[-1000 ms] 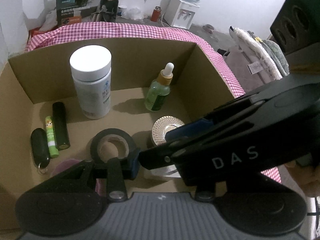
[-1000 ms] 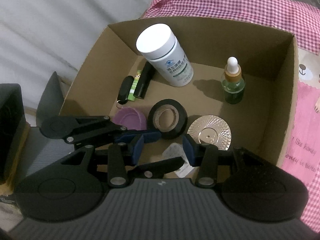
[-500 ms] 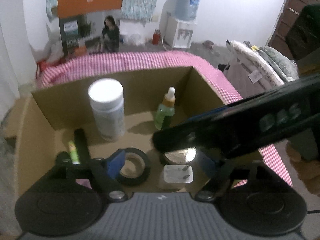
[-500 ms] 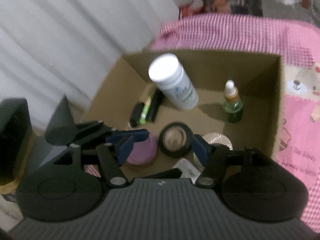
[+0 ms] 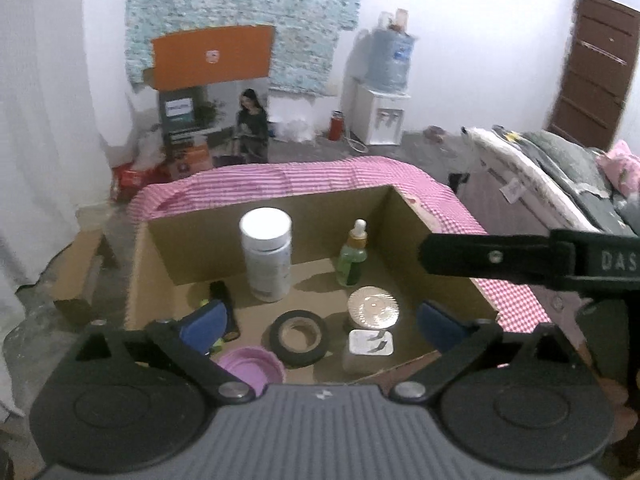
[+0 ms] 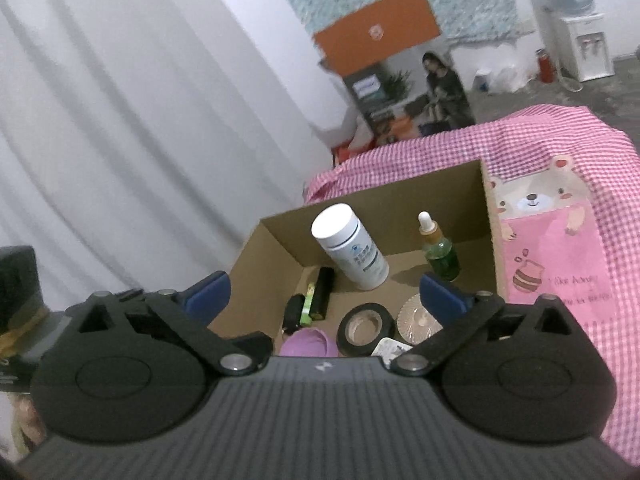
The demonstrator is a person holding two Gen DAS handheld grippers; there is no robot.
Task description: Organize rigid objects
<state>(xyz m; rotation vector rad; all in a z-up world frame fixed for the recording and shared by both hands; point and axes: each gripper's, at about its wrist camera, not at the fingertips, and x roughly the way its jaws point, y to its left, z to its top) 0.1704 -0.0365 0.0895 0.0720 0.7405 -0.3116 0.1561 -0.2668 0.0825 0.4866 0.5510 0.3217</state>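
Note:
A cardboard box [image 5: 404, 216] [image 6: 280, 256] holds a white bottle [image 5: 266, 254] [image 6: 352, 252], a green dropper bottle [image 5: 352, 258] [image 6: 440, 254], a black tape roll [image 5: 298, 336] [image 6: 366, 328], a silver round lid [image 5: 372, 306] [image 6: 416, 318], a purple lid [image 5: 248, 366] [image 6: 306, 342], a small foil-topped tub [image 5: 370, 342] and dark tubes [image 6: 322, 294]. My left gripper [image 5: 320, 322] is open and empty above the box's near side. My right gripper [image 6: 324, 290] is open and empty, also above the box; one of its arms crosses the left wrist view [image 5: 492, 256].
The box sits on a pink checked cloth [image 5: 280, 180] [image 6: 560, 200]. Behind stand a printed carton [image 5: 212, 120], a water dispenser [image 5: 384, 92] and a white curtain [image 6: 120, 120]. A bed with bedding [image 5: 560, 168] is at the right.
Both grippers have opened wider and pulled up and back from the box. The small foil-topped tub now lies free in the box by the silver lid.

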